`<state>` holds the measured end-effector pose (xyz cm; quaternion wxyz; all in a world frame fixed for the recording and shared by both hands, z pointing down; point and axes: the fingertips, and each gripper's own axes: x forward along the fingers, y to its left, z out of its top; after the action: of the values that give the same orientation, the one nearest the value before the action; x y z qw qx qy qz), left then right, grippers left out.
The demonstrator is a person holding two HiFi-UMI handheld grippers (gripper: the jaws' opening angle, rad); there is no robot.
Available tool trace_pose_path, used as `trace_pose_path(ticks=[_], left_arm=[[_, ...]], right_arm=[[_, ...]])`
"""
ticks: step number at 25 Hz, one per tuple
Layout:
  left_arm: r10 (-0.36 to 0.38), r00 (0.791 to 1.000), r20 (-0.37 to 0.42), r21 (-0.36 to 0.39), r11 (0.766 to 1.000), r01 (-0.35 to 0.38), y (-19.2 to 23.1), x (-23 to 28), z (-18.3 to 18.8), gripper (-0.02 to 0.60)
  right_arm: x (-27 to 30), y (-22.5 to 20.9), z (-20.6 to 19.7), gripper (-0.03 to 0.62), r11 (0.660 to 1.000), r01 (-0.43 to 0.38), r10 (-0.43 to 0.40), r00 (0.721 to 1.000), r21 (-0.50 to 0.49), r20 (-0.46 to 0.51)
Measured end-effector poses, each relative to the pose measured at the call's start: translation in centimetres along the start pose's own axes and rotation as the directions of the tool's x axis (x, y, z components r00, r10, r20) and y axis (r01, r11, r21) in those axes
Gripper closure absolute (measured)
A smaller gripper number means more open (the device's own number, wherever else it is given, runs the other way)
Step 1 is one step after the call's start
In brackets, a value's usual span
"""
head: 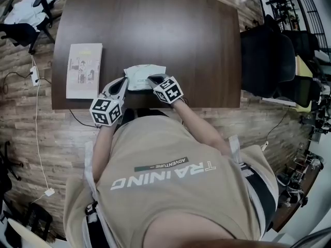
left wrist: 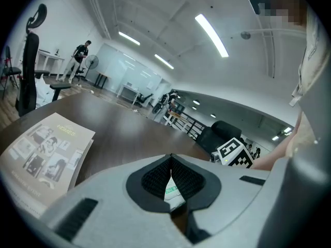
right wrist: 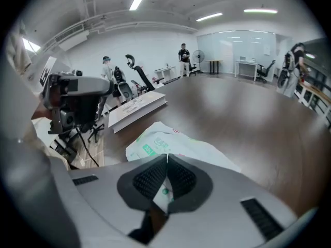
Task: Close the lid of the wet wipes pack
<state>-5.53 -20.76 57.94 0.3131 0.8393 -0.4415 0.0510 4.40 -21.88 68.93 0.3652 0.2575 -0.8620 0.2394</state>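
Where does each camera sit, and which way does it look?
Head view: on the person's head, looking steeply down at table, wet wipes pack, left tongs, right tongs, shirt.
Left gripper view: rides the left tongs, facing across the table past the booklet.
Right gripper view: rides the right tongs, facing over the pack.
Shared: all show the pack.

Head view: the near corners of the wet wipes pack (head: 140, 75) are covered by the left gripper (head: 124, 80) and the right gripper (head: 153, 78), and its lid cannot be made out. The print on the booklet (head: 84, 70) is too small to be read. The table (head: 155, 25) is cut off at the top edge. Left gripper view: only a sliver of the wet wipes pack (left wrist: 172, 191) is seen between the pads.
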Motion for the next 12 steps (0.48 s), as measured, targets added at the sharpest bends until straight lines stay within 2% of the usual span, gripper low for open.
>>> trace_pose_path(ticks=[2, 4, 7, 12], left_arm=[[-0.002, 1.000, 0.001, 0.034, 0.999, 0.002, -0.1, 0.0, 0.6, 0.577], [0.005, 1.000, -0.002, 0.078, 0.997, -0.005, 0.1, -0.1, 1.2, 0.577], [0.019, 1.000, -0.003, 0.127, 0.992, -0.019, 0.9, -0.5, 2.5, 0.577], [0.014, 1.000, 0.002, 0.194, 0.981, -0.014, 0.7, -0.2, 4.7, 0.577]], right_arm=[[-0.3, -0.2, 0.2, 0.579, 0.997, 0.002, -0.006, 0.999, 0.072, 0.050], [-0.9, -0.6, 0.7, 0.579, 0.995, -0.002, -0.007, 0.996, 0.104, 0.088], [-2.4, -1.3, 1.8, 0.579, 0.996, 0.007, -0.017, 0.993, 0.088, 0.116], [-6.3, -2.5, 4.7, 0.579, 0.997, 0.033, -0.049, 0.968, 0.071, 0.247]])
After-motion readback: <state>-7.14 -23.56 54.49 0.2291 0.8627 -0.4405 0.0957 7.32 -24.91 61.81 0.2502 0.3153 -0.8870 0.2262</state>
